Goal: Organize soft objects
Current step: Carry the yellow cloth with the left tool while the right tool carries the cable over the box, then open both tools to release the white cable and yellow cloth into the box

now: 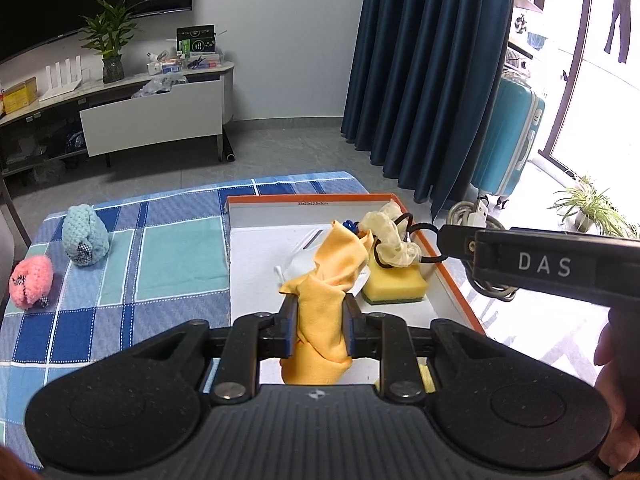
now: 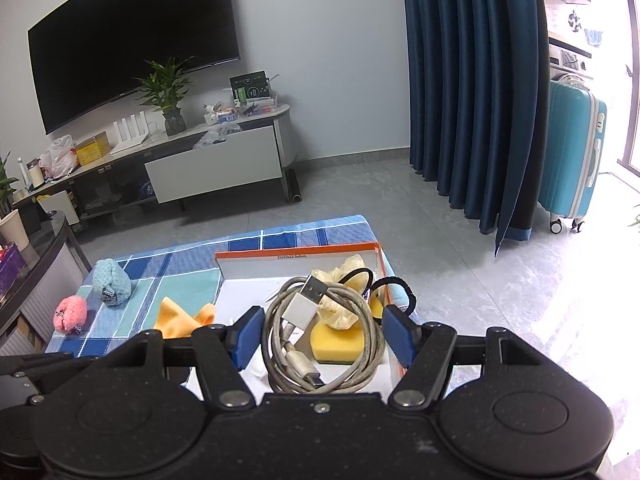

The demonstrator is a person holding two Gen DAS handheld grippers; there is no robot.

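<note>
1. Here the left gripper [image 1: 319, 322] has its jaws closed tight on a yellow cloth [image 1: 334, 272], which bunches up between the blue pads and hangs over the near edge of the box [image 1: 454, 280].
2. The right gripper [image 2: 320, 330] has its jaws spread wide; a coiled grey cable [image 2: 320, 344] with a white USB plug sits between them, and whether the pads touch it cannot be told.
3. The box, white inside with an orange rim, lies on a blue checked tablecloth [image 1: 160, 264].
4. Inside it sit a yellow sponge [image 1: 394, 286], a pale crumpled scrunchie [image 1: 390, 236] on top of the sponge, and a black hair tie [image 1: 420, 244] looped around them.
5. A white bit of something lies on the box floor behind the cloth, too hidden to name.
6. In the left wrist view the right gripper's side reaches in over the box's right edge, crowding the sponge.
7. Well apart on the left of the tablecloth stand a light blue knitted toy [image 1: 85, 236] and a pink knitted toy [image 1: 31, 282], close to each other.
8. Beyond are a TV stand [image 2: 224, 160], dark blue curtains [image 2: 472, 92] and a teal suitcase [image 2: 572, 156].
</note>
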